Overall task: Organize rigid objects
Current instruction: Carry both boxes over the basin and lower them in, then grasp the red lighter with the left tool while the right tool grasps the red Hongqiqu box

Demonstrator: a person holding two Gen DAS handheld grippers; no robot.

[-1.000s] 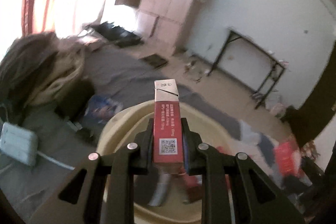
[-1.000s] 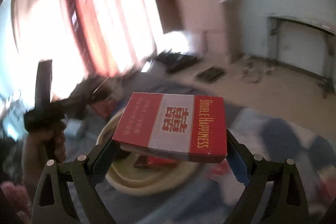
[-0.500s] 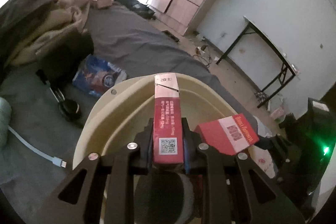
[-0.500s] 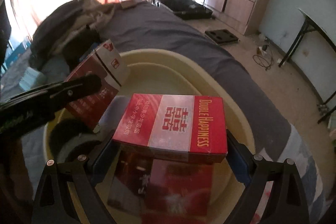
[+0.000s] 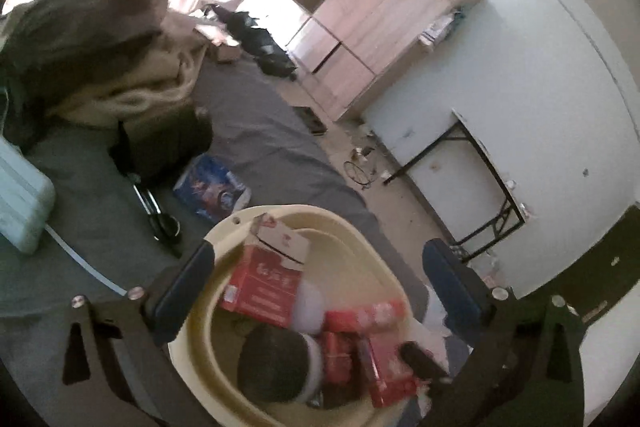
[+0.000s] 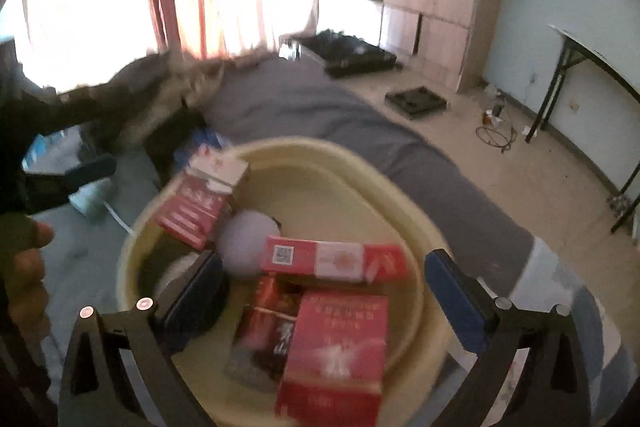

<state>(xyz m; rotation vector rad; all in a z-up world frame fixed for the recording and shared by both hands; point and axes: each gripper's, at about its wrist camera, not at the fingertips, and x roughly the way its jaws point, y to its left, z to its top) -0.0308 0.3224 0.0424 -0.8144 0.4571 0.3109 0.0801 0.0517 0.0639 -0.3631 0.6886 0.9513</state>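
Note:
A cream plastic basin (image 5: 224, 231) (image 6: 404, 203) sits on a grey bed and holds several red cigarette boxes. A tall red-and-white box (image 5: 264, 283) (image 6: 196, 203) leans at the basin's left side. A flat red-and-white box (image 6: 336, 259) lies in the middle, with more red boxes (image 6: 336, 351) in front. A white ball (image 6: 244, 247) and a dark round lid (image 5: 276, 367) also lie inside. My left gripper (image 5: 320, 283) is open and empty above the basin. My right gripper (image 6: 320, 287) is open and empty above the basin.
The grey bed (image 5: 256, 143) carries a heap of clothes (image 5: 100, 51), a blue packet (image 5: 212, 187), a pale green case (image 5: 20, 195) and a white cable. A wooden wardrobe (image 5: 380, 15) and a folding table (image 5: 488, 179) stand by the wall.
Both grippers have opened and let go of their red boxes, which now lie in the basin. Both grippers have drawn back above the basin.

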